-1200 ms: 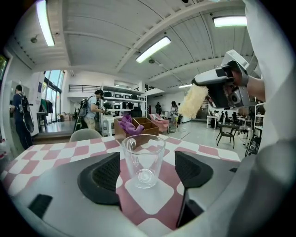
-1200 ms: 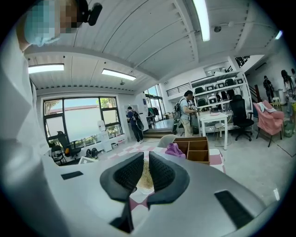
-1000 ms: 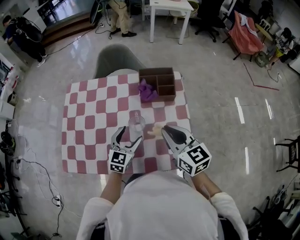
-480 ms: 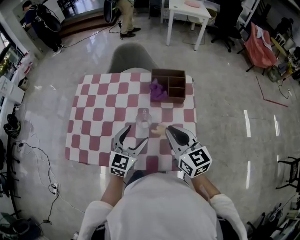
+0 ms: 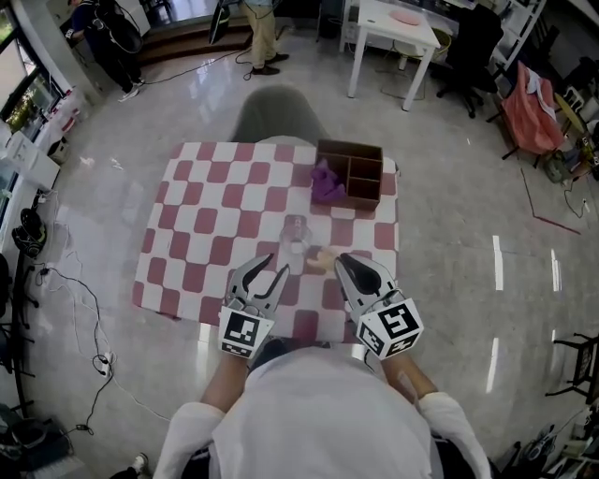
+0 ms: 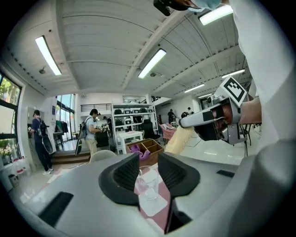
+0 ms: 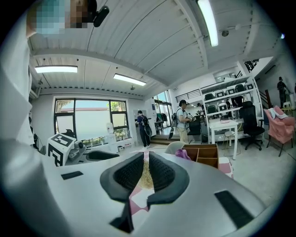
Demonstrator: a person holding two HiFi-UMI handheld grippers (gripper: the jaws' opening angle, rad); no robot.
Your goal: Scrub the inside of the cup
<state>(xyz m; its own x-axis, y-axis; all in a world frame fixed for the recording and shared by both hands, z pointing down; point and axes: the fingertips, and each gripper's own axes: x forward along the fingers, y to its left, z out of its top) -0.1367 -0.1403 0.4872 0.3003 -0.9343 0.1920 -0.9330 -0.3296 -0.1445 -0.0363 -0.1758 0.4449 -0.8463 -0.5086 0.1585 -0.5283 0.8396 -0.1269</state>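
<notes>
The left gripper has just been narrowing its jaws to a partial gap, but they pinch nothing. The clear cup stands on the checked cloth just beyond its fingertips, probably lined up to be steadied. The right gripper is clamped on a tan sponge, which pokes past its tips beside the cup, ready for scrubbing inside

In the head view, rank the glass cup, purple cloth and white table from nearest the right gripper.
1. Clear glass cup, just ahead-left of the right gripper.
2. Crumpled purple cloth, farther ahead.
3. White table, far across the room.
</notes>
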